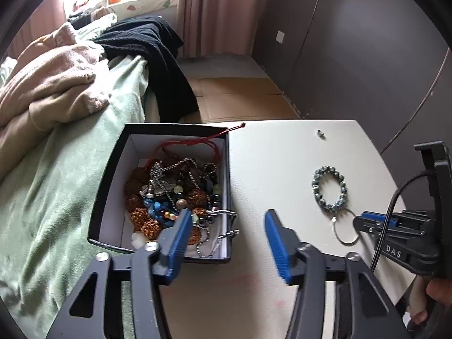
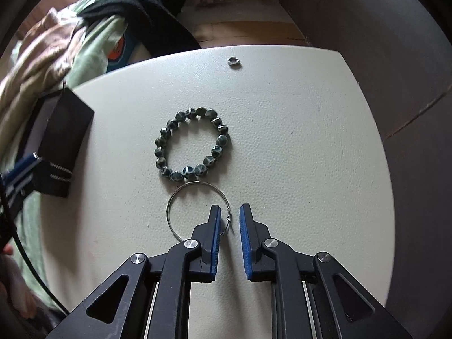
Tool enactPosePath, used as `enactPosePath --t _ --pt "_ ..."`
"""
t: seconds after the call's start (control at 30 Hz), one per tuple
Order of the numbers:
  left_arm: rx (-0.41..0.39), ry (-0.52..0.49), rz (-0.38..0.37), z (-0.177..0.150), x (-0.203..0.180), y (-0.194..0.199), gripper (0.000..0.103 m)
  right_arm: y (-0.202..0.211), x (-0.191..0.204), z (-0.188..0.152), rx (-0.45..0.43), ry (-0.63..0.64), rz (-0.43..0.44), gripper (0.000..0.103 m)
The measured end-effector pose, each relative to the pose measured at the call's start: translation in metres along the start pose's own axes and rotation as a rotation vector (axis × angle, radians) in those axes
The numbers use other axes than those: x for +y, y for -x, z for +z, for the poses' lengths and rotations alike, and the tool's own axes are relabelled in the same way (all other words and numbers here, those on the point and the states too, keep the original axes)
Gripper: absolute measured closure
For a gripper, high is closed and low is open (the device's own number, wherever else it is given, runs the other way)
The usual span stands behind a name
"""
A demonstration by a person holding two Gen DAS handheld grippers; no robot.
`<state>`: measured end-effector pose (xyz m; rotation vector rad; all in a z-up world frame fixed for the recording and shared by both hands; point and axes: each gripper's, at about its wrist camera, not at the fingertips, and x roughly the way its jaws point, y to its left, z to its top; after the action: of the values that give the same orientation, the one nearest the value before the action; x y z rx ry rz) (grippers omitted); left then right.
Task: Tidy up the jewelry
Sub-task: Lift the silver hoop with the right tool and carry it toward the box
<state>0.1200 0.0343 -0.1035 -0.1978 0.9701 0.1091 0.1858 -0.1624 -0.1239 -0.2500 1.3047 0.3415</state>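
Observation:
A black box (image 1: 107, 186) with a white lining sits at the left edge of the white table (image 1: 268, 155), full of tangled jewelry (image 1: 175, 195). My left gripper (image 1: 226, 226) is open over the box's right wall. A blue-green bead bracelet (image 2: 192, 145) lies on the table, also in the left wrist view (image 1: 329, 189). A thin silver hoop (image 2: 180, 212) lies just below the bracelet. My right gripper (image 2: 228, 214) is partly open, its jaws either side of the hoop's right edge, not clamped. It also shows in the left wrist view (image 1: 358, 221).
A small silver ring (image 2: 234, 61) lies near the table's far edge. A bed with green sheet (image 1: 56, 183), beige blanket and black cloth lies left of the table. Dark wall panels stand to the right.

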Motion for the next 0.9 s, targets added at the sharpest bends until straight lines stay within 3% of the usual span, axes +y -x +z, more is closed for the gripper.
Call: enactPosePath --t 0.07,0.13,0.2,0.27,0.4,0.67,0.77,0.9 --pt "0.001 0.003 0.003 0.000 0.002 0.000 0.060 0.001 0.003 -0.001 -0.001 0.026 -0.009 0.098" --pt "0.001 0.002 0.009 0.001 0.004 -0.001 0.071 0.002 0.005 -0.002 -0.007 0.030 -0.011 0.099" --pt "0.000 0.007 0.001 0.000 0.008 -0.001 0.075 0.004 0.001 -0.004 -0.013 0.007 0.021 0.099" --pt "0.001 0.030 -0.062 0.001 0.012 0.001 0.095 0.010 -0.002 -0.006 -0.035 -0.008 0.054 0.099" --pt "-0.021 0.039 -0.063 0.002 0.014 0.011 0.098 0.023 -0.003 -0.004 -0.080 -0.031 0.128 0.099" --pt "-0.092 0.176 -0.183 0.013 0.050 0.039 0.099 0.041 0.012 -0.002 -0.142 -0.035 0.245 0.099" --pt "-0.072 0.206 -0.228 0.013 0.054 0.034 0.099 0.043 0.021 0.000 -0.149 -0.025 0.255 0.099" --pt "-0.017 0.166 -0.214 0.009 0.039 0.023 0.098 0.040 0.024 0.000 -0.141 -0.031 0.249 0.099"
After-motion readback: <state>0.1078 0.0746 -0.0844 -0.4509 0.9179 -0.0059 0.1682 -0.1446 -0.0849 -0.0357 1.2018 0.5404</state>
